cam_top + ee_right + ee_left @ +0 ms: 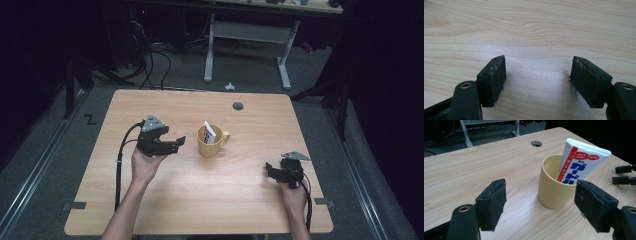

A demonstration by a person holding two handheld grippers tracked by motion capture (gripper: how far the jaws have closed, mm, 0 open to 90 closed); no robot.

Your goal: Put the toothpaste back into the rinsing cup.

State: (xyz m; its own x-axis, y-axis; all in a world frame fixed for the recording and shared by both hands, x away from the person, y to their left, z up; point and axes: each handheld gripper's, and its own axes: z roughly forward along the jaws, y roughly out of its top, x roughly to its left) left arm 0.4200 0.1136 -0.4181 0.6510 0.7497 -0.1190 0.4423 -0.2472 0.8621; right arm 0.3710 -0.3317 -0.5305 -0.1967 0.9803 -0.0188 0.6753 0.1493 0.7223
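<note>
right gripper [272, 171] sits low at the near right of the table [165, 200], jaws spread wide with nothing between them. right gripper view: pads [495, 80] over bare wood grain, looks close to the surface, can't tell if touching. person's right hand [292, 195] holds it from below, cable trails back toward the near edge.

left gripper [177, 142] is at mid-left, held in the left hand [145, 165], jaws also wide apart and empty, pointing at the mug. grey three-cornered plate on top.

yellow mug [210, 142] stands upright near the table centre, just beside the left gripper's tips, not touching. handle points to the right in the high view. white toothpaste tube [580, 161] with red and blue print stands in it, crimped end up, leaning on the rim.

in the left gripper view the mug sits beyond the pads [492, 203], toward the right-hand one.

further back: round cable hole [238, 106] in the tabletop, then a white desk frame [247, 45] on the floor.
</note>
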